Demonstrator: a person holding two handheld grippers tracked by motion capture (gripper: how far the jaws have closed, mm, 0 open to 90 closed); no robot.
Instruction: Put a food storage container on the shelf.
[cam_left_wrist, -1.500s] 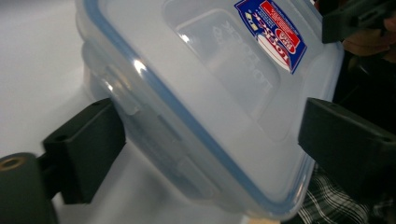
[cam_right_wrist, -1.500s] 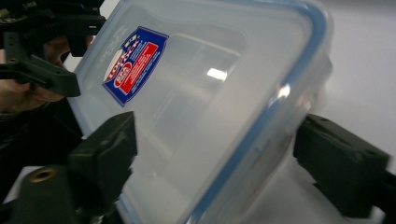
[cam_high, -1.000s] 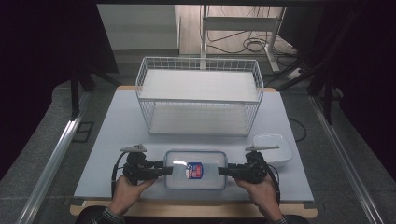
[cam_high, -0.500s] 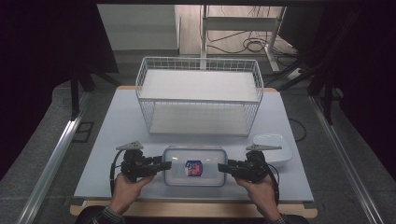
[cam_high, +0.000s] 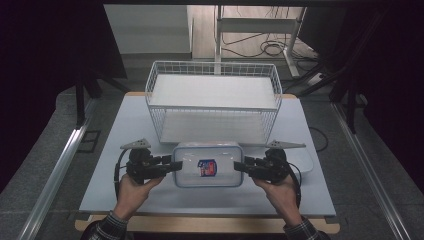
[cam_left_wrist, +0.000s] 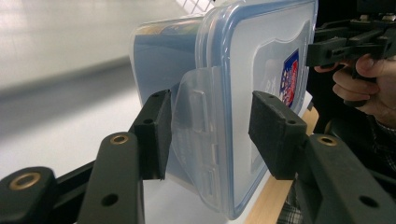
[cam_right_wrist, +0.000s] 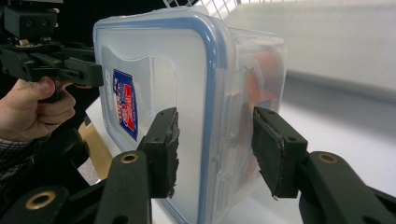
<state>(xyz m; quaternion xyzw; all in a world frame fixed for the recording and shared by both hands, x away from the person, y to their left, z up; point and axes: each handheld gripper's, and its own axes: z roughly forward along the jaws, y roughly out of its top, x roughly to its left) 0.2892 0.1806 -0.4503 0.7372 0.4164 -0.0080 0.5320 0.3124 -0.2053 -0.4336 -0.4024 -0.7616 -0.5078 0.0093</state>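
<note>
Here we hold the box by both short ends above the worktop, just before the wire basket. Our left gripper has its fingers clamped on one end latch, and our right gripper clamps the other end.
</note>
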